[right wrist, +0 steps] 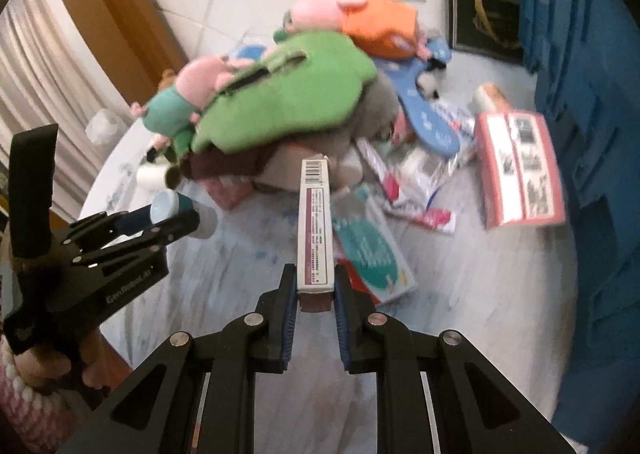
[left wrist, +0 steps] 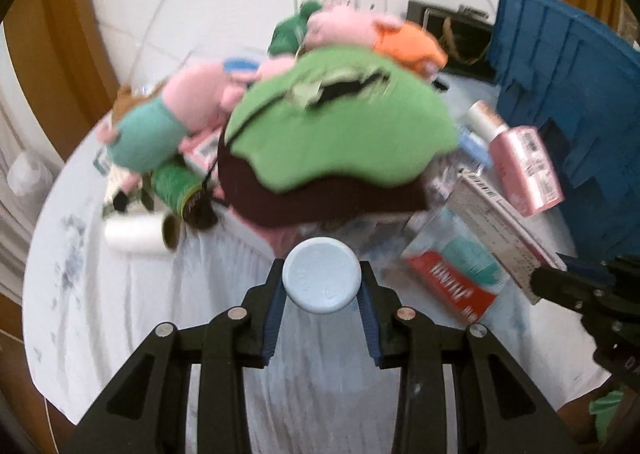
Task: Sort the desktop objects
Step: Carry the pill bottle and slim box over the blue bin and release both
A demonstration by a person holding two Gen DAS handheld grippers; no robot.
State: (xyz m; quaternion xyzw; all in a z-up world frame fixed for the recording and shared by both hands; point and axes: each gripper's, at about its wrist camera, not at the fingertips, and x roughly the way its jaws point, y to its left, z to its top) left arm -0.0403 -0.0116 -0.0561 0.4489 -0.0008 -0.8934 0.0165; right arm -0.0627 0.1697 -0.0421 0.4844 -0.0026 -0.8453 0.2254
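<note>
The left gripper (left wrist: pixel 320 288) is clamped on a small pale-blue round-capped bottle (left wrist: pixel 320 274), its blue pads pressing the sides just under the cap; in the right wrist view the same bottle (right wrist: pixel 182 214) shows a teal band and white body, held clear above the white cloth-covered round surface (right wrist: pixel 248 274); gripping below the wider cap probably keeps it from slipping down through the jaws. The right gripper (right wrist: pixel 316 296) is closed narrow on 1 end of a long slim white-and-maroon carton with a barcode (right wrist: pixel 316 222); the carton juts forward along the fingers, so most of its length hangs unsupported, and a hold at the end like this likely suits dropping it lengthwise into a container.

Both items appear lifted off the surface, so the step in hand seems to be carrying 2 picked things away from the clutter. The likely destination is the tall blue ribbed plastic crate (right wrist: pixel 580 94) standing at the right edge; that is a judgement only.

Still unsorted on the surface: a green-and-brown fabric cap (left wrist: pixel 340 134) heaped over pink plush pig toys (left wrist: pixel 192 94), a white paper roll (left wrist: pixel 136 236), a green cylindrical can (left wrist: pixel 176 184), a pink printed box (right wrist: pixel 516 170), and a red-and-teal flat packet (left wrist: pixel 456 274).
</note>
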